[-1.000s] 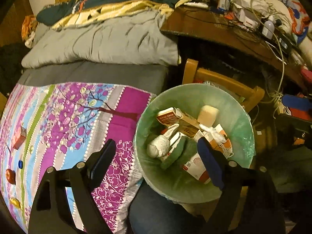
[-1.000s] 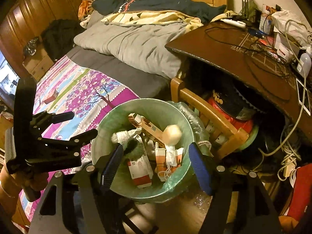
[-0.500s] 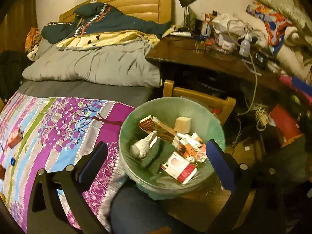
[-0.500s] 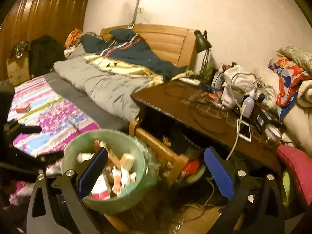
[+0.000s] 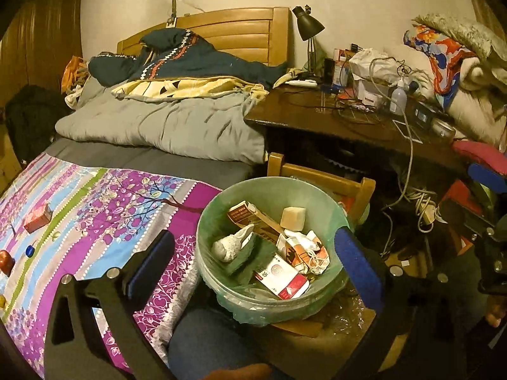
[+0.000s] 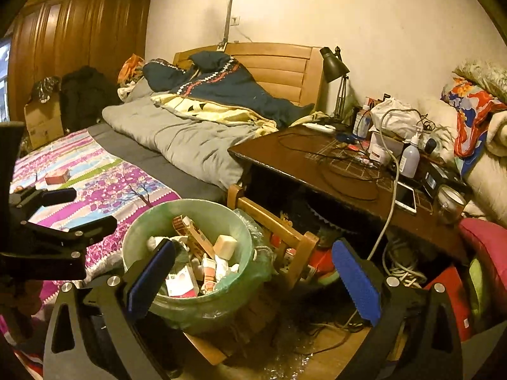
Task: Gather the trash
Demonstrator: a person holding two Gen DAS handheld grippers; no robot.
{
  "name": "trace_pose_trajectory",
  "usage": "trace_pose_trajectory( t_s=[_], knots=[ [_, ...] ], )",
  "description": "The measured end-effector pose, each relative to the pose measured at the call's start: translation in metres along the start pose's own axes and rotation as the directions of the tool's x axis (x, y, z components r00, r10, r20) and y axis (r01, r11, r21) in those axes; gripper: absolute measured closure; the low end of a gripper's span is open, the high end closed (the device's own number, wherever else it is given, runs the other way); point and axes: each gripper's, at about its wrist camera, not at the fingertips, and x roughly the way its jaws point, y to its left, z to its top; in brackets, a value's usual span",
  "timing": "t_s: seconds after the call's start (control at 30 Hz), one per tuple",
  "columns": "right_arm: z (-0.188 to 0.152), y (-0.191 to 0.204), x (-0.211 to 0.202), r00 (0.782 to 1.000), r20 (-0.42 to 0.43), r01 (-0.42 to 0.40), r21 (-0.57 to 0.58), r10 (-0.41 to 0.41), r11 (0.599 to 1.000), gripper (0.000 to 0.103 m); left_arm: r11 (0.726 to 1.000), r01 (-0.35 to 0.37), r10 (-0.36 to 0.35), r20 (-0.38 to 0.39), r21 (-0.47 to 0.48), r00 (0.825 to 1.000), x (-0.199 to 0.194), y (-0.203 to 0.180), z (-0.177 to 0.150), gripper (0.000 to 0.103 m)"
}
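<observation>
A green bag-lined trash bin (image 5: pixel 218 212) stands beside the bed, filled with red-and-white boxes, crumpled tissue, a beige block and a green cloth. My left gripper (image 5: pixel 253 266) hangs open just in front of it, nothing between its blue pads. My right gripper (image 6: pixel 253 281) is open and empty too, to the right of the bin (image 6: pixel 136 237) and slightly behind it. Loose trash lies on the flowered bedspread: a small red box (image 5: pixel 38 218), a blue cap (image 5: pixel 30 251) and a red round thing (image 5: pixel 5 261). The right wrist view shows the left gripper (image 6: pixel 79 210) over the bed edge.
A wooden chair (image 5: pixel 317 177) stands behind the bin, under a dark desk (image 5: pixel 301 117) cluttered with cables, a bottle (image 6: pixel 410 158) and a lamp (image 6: pixel 332 63). A grey duvet (image 5: pixel 164 126) covers the bed's far half. A person's knee (image 5: pixel 202 342) is below the bin.
Both grippers have drawn back from over the bin and tilted up, so more of the room shows. Both pairs of jaws have spread wider. The right gripper has swung towards the desk.
</observation>
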Motion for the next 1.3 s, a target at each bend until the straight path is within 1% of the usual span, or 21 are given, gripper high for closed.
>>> trace_pose_trajectory(
  t_s=[0.17, 0.33, 0.47, 0.63, 0.73, 0.9, 0.97, 1.03, 1.07, 1.17, 1.2, 1.27, 1.3],
  knots=[
    [-0.001, -0.006, 0.003, 1.0, -0.017, -0.013, 0.043, 0.014, 0.999, 0.004, 1.0, 0.002, -0.002, -0.018, -0.006, 1.0, 0.0, 0.001, 0.0, 0.006],
    [-0.005, -0.009, 0.01, 0.999, -0.041, -0.015, 0.051, 0.017, 0.999, 0.004, 1.0, 0.021, -0.022, -0.05, -0.016, 0.999, 0.004, 0.002, -0.002, 0.006],
    [-0.005, -0.01, 0.017, 0.998, -0.066, -0.015, 0.072, 0.02, 0.997, 0.004, 1.0, 0.022, -0.022, -0.067, -0.007, 0.998, 0.007, 0.0, -0.005, 0.006],
    [-0.007, -0.008, 0.022, 0.996, -0.086, 0.007, 0.067, -0.002, 0.998, 0.004, 0.999, 0.044, -0.046, -0.099, -0.026, 0.994, 0.012, 0.0, -0.006, 0.006],
    [-0.009, -0.007, 0.025, 0.995, -0.1, -0.003, 0.074, 0.01, 0.997, 0.004, 0.999, 0.046, -0.049, -0.115, -0.028, 0.992, 0.014, 0.001, -0.007, 0.006],
    [-0.011, -0.002, 0.028, 0.993, -0.112, -0.017, 0.058, 0.023, 0.998, 0.004, 0.998, 0.054, -0.058, -0.123, -0.03, 0.991, 0.015, 0.0, -0.008, 0.006],
    [-0.012, -0.002, 0.029, 0.993, -0.116, -0.019, 0.061, 0.026, 0.998, 0.004, 0.997, 0.059, -0.063, -0.11, -0.041, 0.992, 0.013, 0.002, -0.008, 0.006],
    [-0.012, -0.004, 0.03, 0.992, -0.121, -0.021, 0.072, 0.029, 0.997, 0.004, 0.999, 0.03, -0.032, -0.059, -0.037, 0.998, 0.007, 0.002, -0.008, 0.006],
    [-0.013, -0.005, 0.031, 0.992, -0.124, -0.021, 0.076, 0.03, 0.997, 0.004, 1.0, 0.026, -0.027, -0.059, -0.018, 0.998, 0.006, -0.001, -0.008, 0.006],
    [-0.014, -0.009, 0.034, 0.991, -0.132, -0.021, 0.094, 0.033, 0.995, 0.004, 1.0, -0.025, 0.026, -0.038, 0.018, 0.999, 0.005, -0.005, -0.006, 0.006],
    [-0.014, -0.01, 0.034, 0.99, -0.133, -0.022, 0.101, 0.036, 0.995, 0.004, 0.999, -0.03, 0.03, -0.043, 0.011, 0.999, 0.006, -0.004, -0.005, 0.006],
    [-0.015, -0.011, 0.036, 0.99, -0.134, -0.023, 0.111, 0.038, 0.994, 0.004, 1.0, -0.027, 0.026, -0.079, -0.013, 0.997, 0.01, 0.0, -0.004, 0.006],
    [-0.015, -0.011, 0.036, 0.99, -0.134, -0.023, 0.112, 0.038, 0.993, 0.004, 1.0, -0.021, 0.018, -0.116, -0.023, 0.993, 0.014, 0.002, -0.003, 0.006]
  ],
)
